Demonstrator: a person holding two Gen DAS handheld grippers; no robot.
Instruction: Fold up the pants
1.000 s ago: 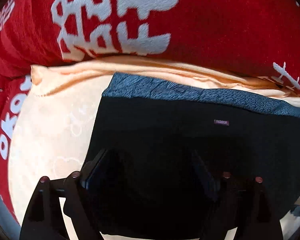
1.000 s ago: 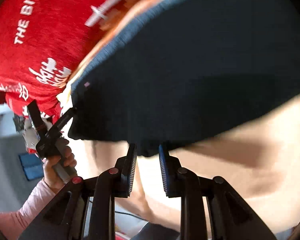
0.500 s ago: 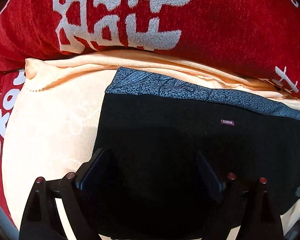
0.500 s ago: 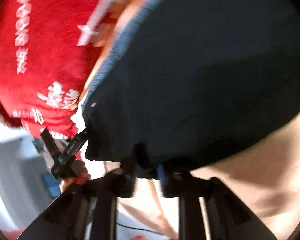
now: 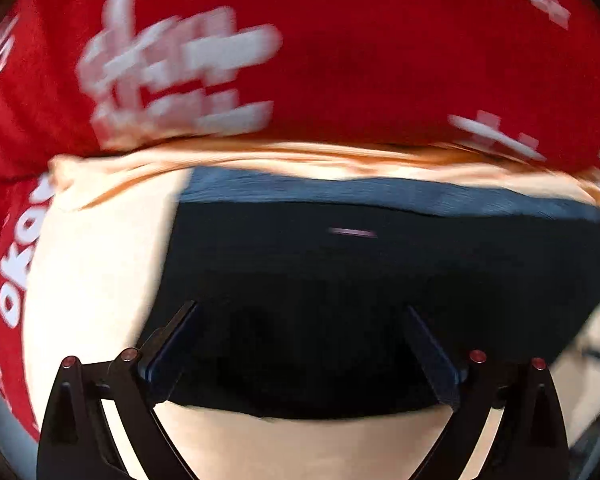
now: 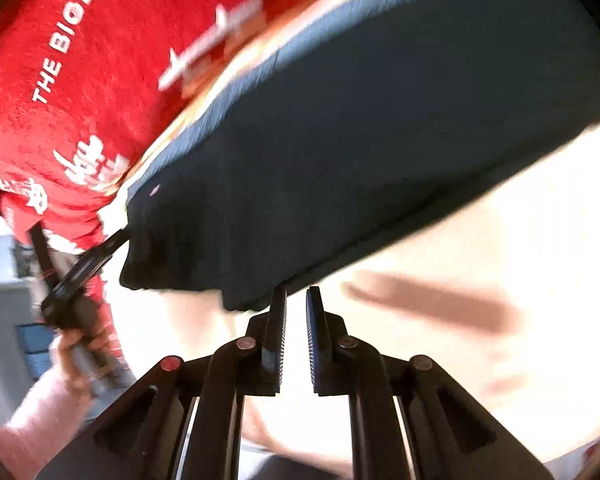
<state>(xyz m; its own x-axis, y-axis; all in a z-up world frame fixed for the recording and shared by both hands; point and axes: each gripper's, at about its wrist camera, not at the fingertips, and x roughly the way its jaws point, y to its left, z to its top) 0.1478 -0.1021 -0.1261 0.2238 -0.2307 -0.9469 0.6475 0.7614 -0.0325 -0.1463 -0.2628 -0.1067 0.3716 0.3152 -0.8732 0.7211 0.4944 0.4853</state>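
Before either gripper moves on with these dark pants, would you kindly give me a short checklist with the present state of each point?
1. Left gripper open wide over the folded dark blue-black fabric pants: ok.
2. Right gripper holding no cloth, fingers nearly together just off the near corner of the pants: ok.
3. Pants lying flat on the cream quilted sheet, textured waistband edge on the far side: ok.
4. Near edges lined up evenly: cannot tell, the views are blurred.
5. Red blanket with white lettering off the pants: ok.
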